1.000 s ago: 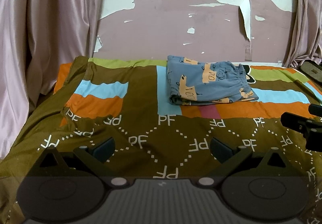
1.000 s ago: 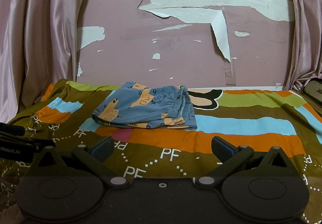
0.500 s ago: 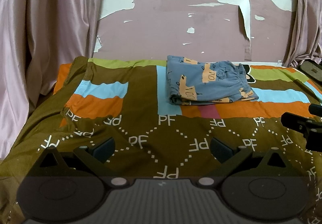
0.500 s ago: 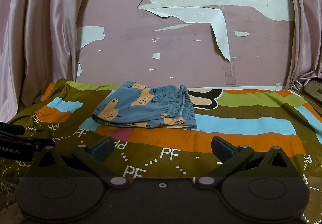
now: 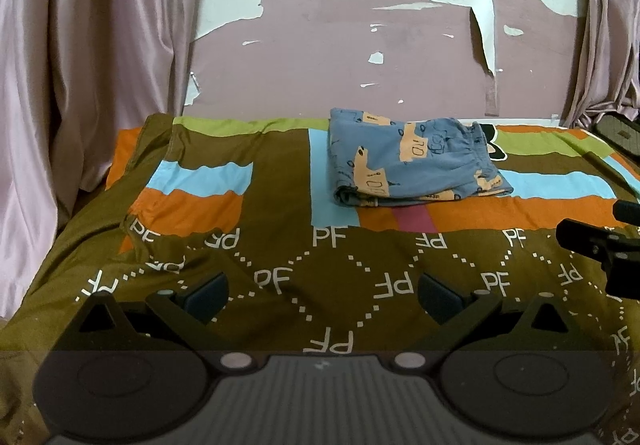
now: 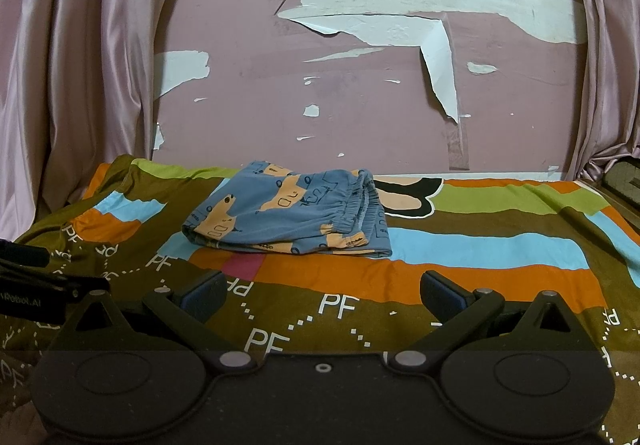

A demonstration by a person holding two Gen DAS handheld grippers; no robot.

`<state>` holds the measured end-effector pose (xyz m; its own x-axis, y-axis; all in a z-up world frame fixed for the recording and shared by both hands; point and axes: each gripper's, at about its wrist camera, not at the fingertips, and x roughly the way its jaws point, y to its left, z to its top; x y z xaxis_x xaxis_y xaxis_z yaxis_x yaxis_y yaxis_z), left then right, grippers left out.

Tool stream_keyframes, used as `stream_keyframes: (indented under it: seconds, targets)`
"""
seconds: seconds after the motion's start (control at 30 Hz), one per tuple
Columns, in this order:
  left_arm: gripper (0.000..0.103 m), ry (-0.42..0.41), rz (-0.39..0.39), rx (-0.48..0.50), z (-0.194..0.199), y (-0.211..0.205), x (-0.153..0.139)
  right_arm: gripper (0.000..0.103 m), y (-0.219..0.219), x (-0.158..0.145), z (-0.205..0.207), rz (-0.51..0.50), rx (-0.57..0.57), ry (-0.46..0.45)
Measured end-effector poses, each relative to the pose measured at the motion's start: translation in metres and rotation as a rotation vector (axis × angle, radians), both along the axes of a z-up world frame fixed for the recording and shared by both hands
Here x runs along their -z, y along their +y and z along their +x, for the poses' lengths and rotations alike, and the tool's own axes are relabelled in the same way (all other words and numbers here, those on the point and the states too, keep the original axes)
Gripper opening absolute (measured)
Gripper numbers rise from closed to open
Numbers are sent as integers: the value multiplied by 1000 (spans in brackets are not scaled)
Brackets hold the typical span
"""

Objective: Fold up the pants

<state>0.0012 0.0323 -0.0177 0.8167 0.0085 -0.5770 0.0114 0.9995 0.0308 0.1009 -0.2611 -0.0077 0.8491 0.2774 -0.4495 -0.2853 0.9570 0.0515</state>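
Observation:
The blue pants (image 5: 416, 161) with orange patches lie folded into a compact stack on the far part of the bed, elastic waistband toward the right (image 6: 296, 217). My left gripper (image 5: 322, 295) hovers open over the near brown part of the cover, well short of the pants and with nothing between its fingers. My right gripper (image 6: 322, 295) is open too, empty, near the front of the bed with the pants ahead and slightly left. Each gripper's body shows at the edge of the other's view: the right one (image 5: 600, 245), the left one (image 6: 36, 281).
The bed cover (image 5: 240, 245) is brown with orange, blue and green bands and white "PF" letters. Pink curtains (image 5: 80, 65) hang at both sides against a peeling pink wall (image 6: 360, 105). A dark object (image 5: 618, 131) sits at the bed's far right edge.

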Motion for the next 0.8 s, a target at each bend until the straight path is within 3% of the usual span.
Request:
stream_keyframes:
  seconds: [0.2,0.8]
  targets:
    - [103,-13,34,-3,-1,-4,-2,102,0,0,0,0,-1,0]
    - [103,10,24,-16,4,0,-1,102,0,4,-1,-13,-7,3]
